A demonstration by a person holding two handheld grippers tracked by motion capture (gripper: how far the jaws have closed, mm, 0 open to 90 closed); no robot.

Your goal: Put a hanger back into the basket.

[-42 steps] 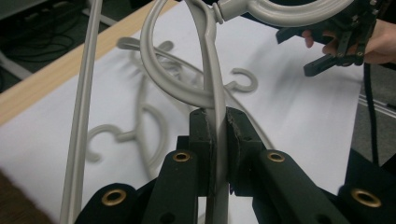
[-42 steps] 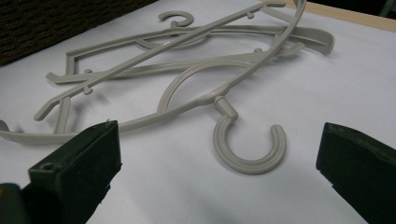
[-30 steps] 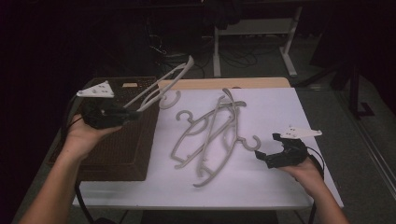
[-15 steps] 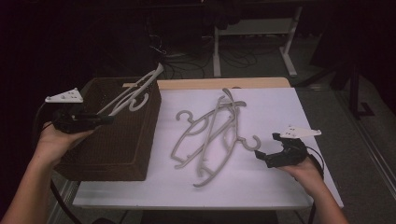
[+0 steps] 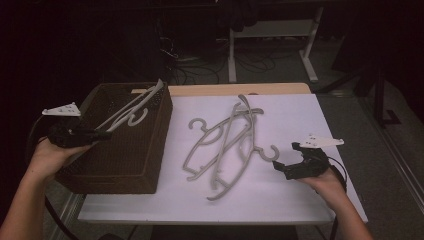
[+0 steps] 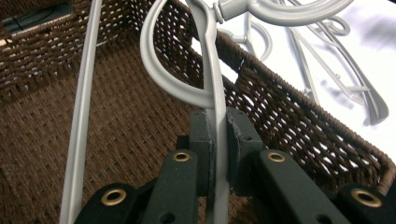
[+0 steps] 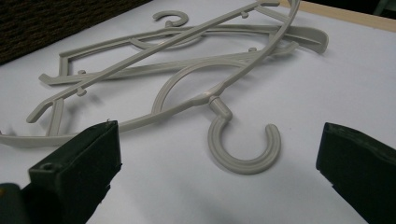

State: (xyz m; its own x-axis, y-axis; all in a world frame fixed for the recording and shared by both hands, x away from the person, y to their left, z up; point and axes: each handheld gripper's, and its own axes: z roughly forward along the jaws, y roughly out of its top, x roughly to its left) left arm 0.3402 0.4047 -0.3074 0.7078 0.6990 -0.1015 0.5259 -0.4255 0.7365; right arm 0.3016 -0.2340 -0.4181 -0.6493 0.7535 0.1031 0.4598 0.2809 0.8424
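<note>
A: Where is the held hanger (image 5: 131,107)?

B: It is clamped by its arm in the left gripper (image 6: 217,135) and tilted over the basket (image 5: 150,165), its hook near the far rim. It is not yet let go.

A: What is left?

B: A pile of hangers (image 5: 227,142) is seen on the white table (image 5: 310,125). The right gripper (image 5: 280,169) is held wide apart, empty, just beside the nearest hook (image 7: 245,142). Judged: sorting is barely begun.
</note>
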